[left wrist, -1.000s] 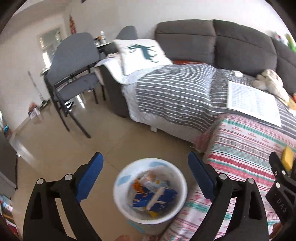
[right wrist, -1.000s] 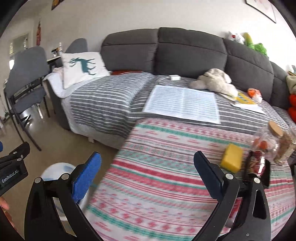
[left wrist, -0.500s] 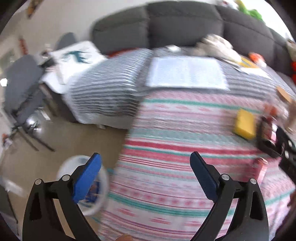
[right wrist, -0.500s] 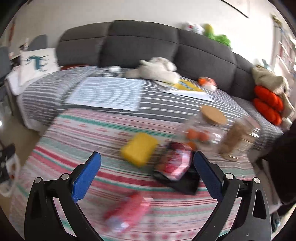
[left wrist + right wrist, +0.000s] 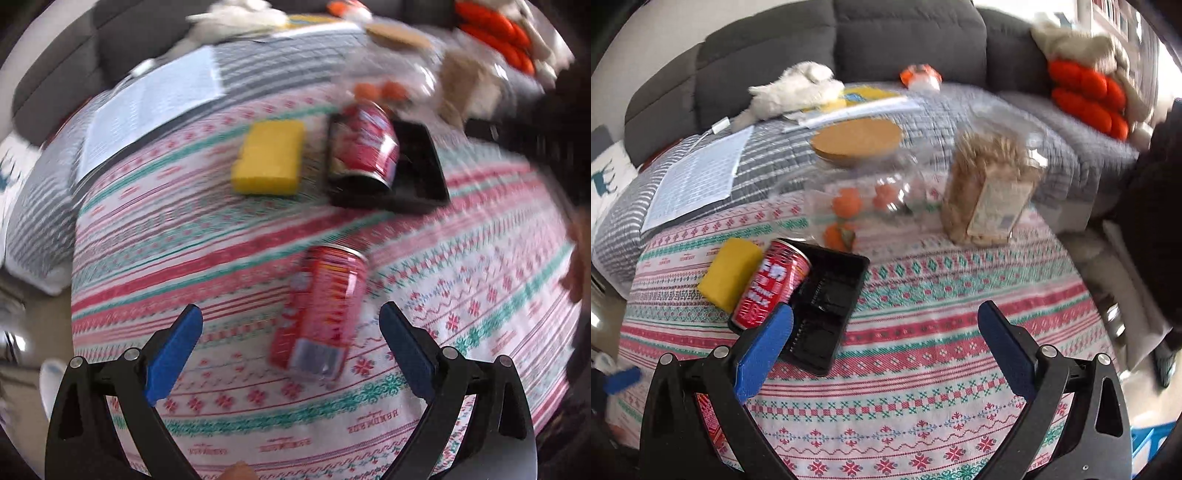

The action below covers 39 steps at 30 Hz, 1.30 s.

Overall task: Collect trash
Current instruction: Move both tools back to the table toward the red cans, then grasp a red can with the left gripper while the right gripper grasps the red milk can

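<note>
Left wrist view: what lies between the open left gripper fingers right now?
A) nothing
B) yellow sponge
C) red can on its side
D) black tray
C: the red can lies on its side on the patterned cloth, just ahead of the open left gripper.

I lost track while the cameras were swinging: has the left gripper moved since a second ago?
Yes. The left gripper swung right, from over the floor bin to above the patterned blanket, now open, facing a lying red can.

Right claw [image 5: 884, 343], fingers wide apart, hovers over the patterned red-green blanket [image 5: 923, 354]; red drink can [image 5: 772, 286] (lying in the black plastic tray [image 5: 831, 306]) at ten o'clock.
</note>
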{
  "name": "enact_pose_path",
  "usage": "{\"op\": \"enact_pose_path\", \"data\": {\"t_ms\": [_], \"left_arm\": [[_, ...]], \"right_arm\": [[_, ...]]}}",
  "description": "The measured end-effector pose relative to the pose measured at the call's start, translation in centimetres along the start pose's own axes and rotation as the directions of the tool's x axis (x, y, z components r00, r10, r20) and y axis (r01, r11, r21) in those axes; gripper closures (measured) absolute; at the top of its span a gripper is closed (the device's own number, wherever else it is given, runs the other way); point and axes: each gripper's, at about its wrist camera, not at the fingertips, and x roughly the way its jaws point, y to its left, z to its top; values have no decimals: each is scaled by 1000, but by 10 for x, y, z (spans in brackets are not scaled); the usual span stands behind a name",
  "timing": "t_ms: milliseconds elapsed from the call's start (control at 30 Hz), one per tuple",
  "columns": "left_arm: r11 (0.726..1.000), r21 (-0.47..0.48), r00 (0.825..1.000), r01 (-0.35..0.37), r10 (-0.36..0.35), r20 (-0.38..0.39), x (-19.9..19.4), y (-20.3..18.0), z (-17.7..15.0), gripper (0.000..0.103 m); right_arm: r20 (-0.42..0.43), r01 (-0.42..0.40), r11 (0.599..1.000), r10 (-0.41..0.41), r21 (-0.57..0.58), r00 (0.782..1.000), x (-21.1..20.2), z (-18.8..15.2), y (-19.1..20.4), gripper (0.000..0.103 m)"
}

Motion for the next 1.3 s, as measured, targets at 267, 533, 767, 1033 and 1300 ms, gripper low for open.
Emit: {"op": "enact_pose_path", "data": {"t_ms": [267, 533, 767, 1033, 1300], "left_arm": [[999, 28, 997, 31, -29, -67, 23, -4, -3, 48], [993, -109, 999, 54, -53, 12, -6, 50, -13, 48], [973, -228, 997, 43, -28, 70, -30, 98, -21, 48], [935, -347, 992, 72, -32, 119, -37, 139, -25, 48], [906, -412, 972, 91, 9, 233, -66, 162, -31, 48]], "right_arm": [[-46, -101, 993, 103, 58, 994, 18, 9, 4, 7], [-54, -144, 989, 145, 30, 988, 39, 19, 54, 7], [-91, -111, 993, 113, 34, 989, 77, 17, 71, 8], [-32, -213, 977, 213, -16, 977, 73, 14, 78, 51], [55, -220, 974, 222, -44, 973, 30, 13, 79, 56]]}}
